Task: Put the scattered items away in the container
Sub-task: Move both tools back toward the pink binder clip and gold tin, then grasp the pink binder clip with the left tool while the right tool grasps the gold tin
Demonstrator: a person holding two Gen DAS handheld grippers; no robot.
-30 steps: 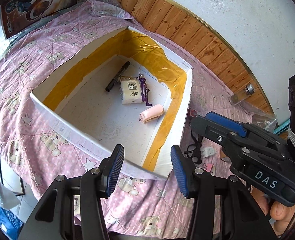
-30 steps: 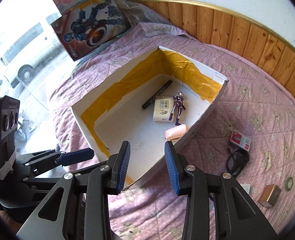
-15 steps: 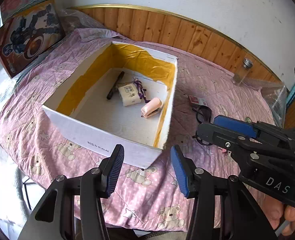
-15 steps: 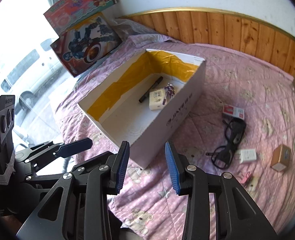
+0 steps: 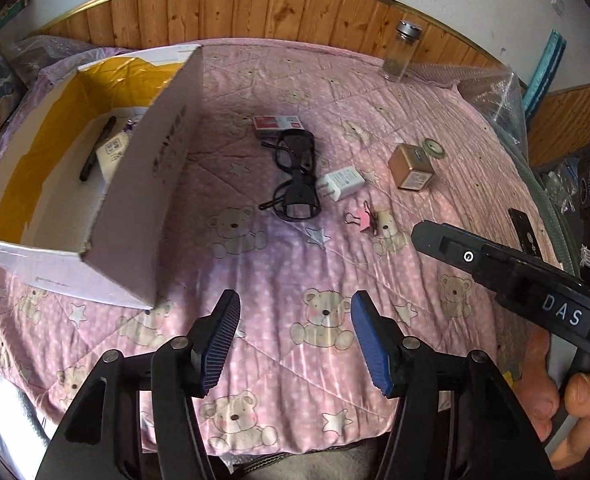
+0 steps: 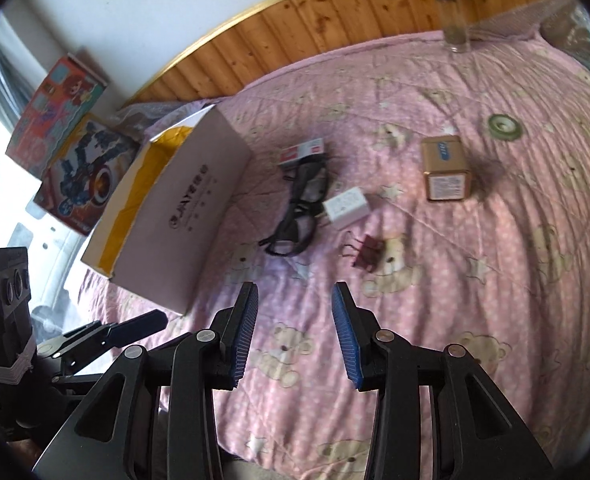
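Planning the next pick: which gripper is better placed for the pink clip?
Right, probably. The right gripper is open and empty, with the clip just ahead; from the left gripper, also open, the clip lies further off.

Open left gripper above the pink quilt; cardboard box left; black glasses beyond

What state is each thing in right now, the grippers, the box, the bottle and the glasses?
Left gripper: open, empty.
Right gripper: open, empty.
Cardboard box: open-topped, upright.
Glass bottle: capped, standing upright.
Black glasses: lying on the quilt, outside the box.
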